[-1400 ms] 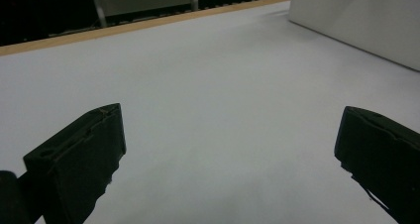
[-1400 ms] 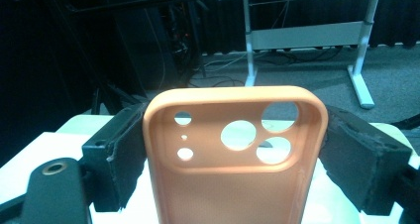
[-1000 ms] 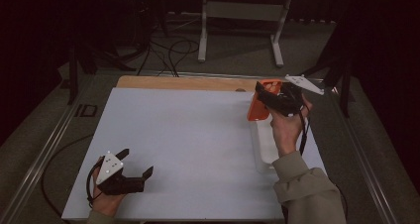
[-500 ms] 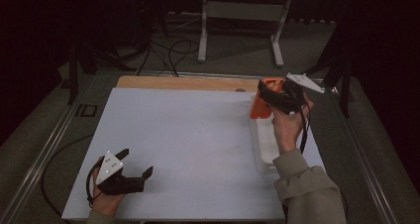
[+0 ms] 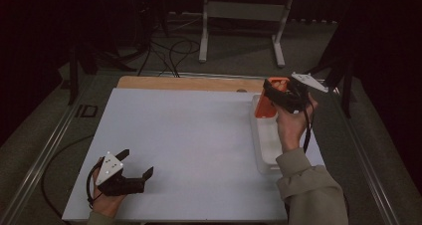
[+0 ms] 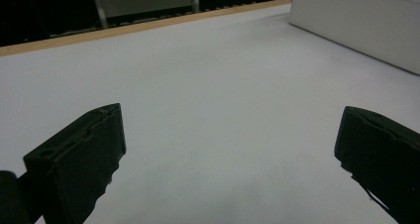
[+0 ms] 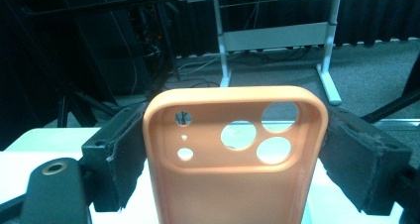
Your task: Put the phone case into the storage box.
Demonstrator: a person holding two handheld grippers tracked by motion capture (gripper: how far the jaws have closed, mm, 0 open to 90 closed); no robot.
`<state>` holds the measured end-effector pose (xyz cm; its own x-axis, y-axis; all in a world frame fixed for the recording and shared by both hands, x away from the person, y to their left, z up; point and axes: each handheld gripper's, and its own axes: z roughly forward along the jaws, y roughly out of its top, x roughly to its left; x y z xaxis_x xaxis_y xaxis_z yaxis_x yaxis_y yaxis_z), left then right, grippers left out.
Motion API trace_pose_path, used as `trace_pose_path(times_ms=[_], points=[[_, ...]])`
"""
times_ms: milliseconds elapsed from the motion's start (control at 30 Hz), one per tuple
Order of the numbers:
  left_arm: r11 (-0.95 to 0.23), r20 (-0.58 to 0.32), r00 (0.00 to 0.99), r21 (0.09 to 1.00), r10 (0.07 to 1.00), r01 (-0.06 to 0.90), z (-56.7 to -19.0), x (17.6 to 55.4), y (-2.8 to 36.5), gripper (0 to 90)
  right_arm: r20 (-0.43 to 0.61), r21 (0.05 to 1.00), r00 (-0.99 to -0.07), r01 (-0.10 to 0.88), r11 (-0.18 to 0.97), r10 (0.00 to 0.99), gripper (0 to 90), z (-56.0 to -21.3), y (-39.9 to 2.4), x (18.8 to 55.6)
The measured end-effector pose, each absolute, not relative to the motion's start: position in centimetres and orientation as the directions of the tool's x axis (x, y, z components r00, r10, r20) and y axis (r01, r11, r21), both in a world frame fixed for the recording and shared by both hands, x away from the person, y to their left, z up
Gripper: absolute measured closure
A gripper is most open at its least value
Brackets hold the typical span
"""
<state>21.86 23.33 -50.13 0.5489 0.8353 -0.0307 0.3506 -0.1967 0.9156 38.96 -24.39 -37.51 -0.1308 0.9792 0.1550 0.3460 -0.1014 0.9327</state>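
Orange phone case [image 7: 233, 164] sits squarely between the jaws of my right gripper [image 7: 233, 149], which are clenched on its two long sides, one black pad pressing each edge just below the camera cutouts. In the right gripper view the case stands upright with its open inside facing me, the round lens holes near its top and the room's floor and a metal stand showing through them. From the high view I hold that right gripper [image 5: 278, 93] raised over the far end of the white tray [image 5: 261, 150], and the phone case [image 5: 266, 103] hangs from the jaws above the tray's far rim, tilted slightly. My left gripper [image 5: 134, 165] rests low on the white table [image 5: 189, 135] near its front left corner, well apart from the case and the tray; its jaws stand wide apart with nothing but bare tabletop between them, as the left gripper view shows.
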Motion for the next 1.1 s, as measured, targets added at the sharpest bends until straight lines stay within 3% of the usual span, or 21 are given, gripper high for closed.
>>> trace_pose_path(times_ms=[1100], points=[[-0.186, -0.04, 0.548, 0.917, 0.836, 0.352, -50.2, 21.9, 23.5, 0.3, 0.142, 0.926, -0.066, 0.361, -0.109, 0.988, 16.4, -38.9, -25.8, 41.5]])
